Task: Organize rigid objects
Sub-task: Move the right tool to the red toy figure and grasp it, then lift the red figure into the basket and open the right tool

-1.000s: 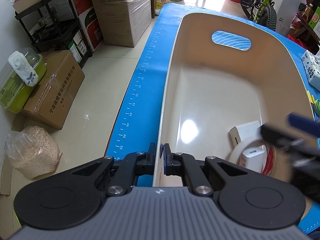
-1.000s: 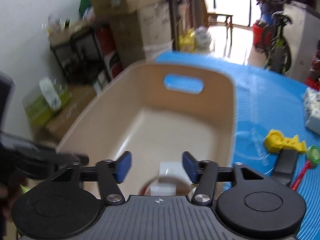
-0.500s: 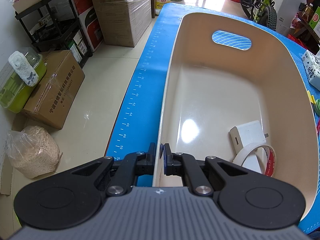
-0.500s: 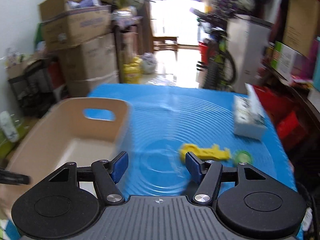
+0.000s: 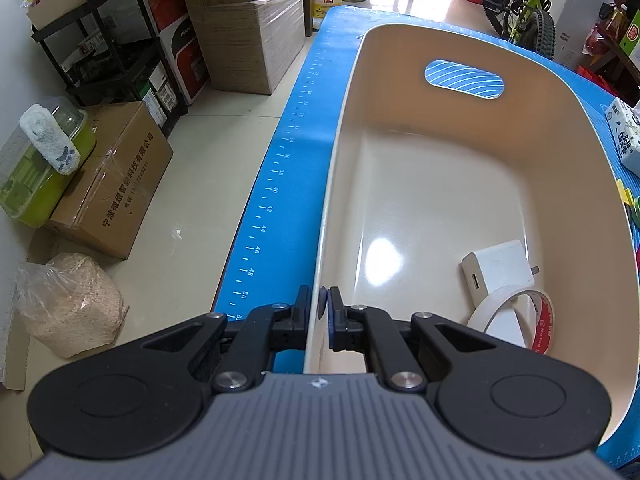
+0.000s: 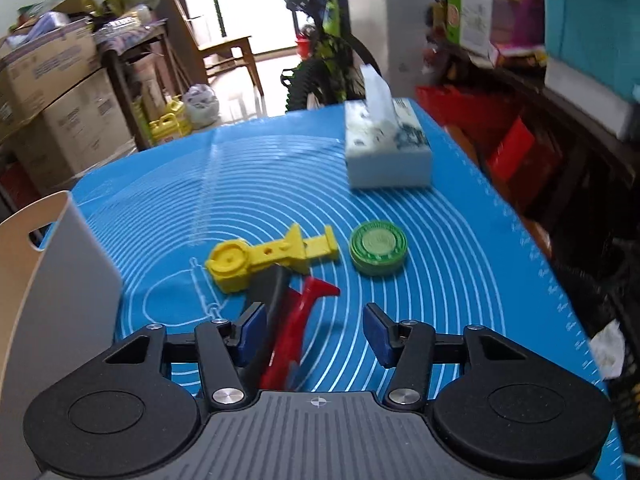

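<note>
The right gripper (image 6: pixel 314 330) hangs low over the blue mat (image 6: pixel 440 240) on the tabletop, and the loose pieces lie just ahead of it. Nearest is a red piece (image 6: pixel 296 328): its long axis runs away from the camera, tipped slightly right, and its near end already sits in the gap, hard by the left pad. A dark grey piece (image 6: pixel 272 284) lies alongside, touching or overlapping it; which is on top I cannot tell. Beyond are a yellow part (image 6: pixel 264 258) lying crosswise and a green disc (image 6: pixel 378 248) further right. The tissue box (image 6: pixel 386 152) stands well behind.

The right jaws are about half spread and have just been closing; the red piece is between them but the pads do not yet press it. That looks like the next pick, and this hand is the nearer one.

The left gripper (image 5: pixel 323 312) is pinched on the near rim of the bin (image 5: pixel 400 160), steadying it. Inside lie a white charger (image 5: pixel 498 268) and a tape roll (image 5: pixel 516 316), touching.
</note>
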The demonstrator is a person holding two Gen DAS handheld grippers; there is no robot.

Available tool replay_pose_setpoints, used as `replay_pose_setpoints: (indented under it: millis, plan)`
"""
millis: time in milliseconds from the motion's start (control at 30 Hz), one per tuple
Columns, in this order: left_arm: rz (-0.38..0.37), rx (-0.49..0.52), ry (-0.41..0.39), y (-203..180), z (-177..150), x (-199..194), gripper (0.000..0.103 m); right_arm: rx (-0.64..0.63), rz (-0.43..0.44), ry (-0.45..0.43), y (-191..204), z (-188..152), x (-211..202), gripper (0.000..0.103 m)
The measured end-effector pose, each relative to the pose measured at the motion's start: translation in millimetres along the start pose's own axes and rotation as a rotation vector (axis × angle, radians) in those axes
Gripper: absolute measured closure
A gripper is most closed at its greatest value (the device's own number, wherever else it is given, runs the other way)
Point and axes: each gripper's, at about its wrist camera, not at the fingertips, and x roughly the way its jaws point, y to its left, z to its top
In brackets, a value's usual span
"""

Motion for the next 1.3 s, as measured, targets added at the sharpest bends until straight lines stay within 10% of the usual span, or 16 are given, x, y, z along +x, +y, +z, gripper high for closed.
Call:
replay_pose_setpoints:
  millis: [333,600,1300]
  plan:
    - [0.004,0.002,0.001,-1.3,0.3,-0.3,0.093,0.032,-0.004,0.036,-2.4,-4.7,28.5,0.047]
    - [0.007,0.003,0.001,-1.7,0.4,-0.4,0.093,0.13,0.126,0.051,-11.4,-7.8,39.2,0.079]
    - [0.007,0.001,0.001,-1.8,-0.2,0.3,0.093,-0.005,0.044,-0.092,-5.7,-5.6,-4.2,0.081]
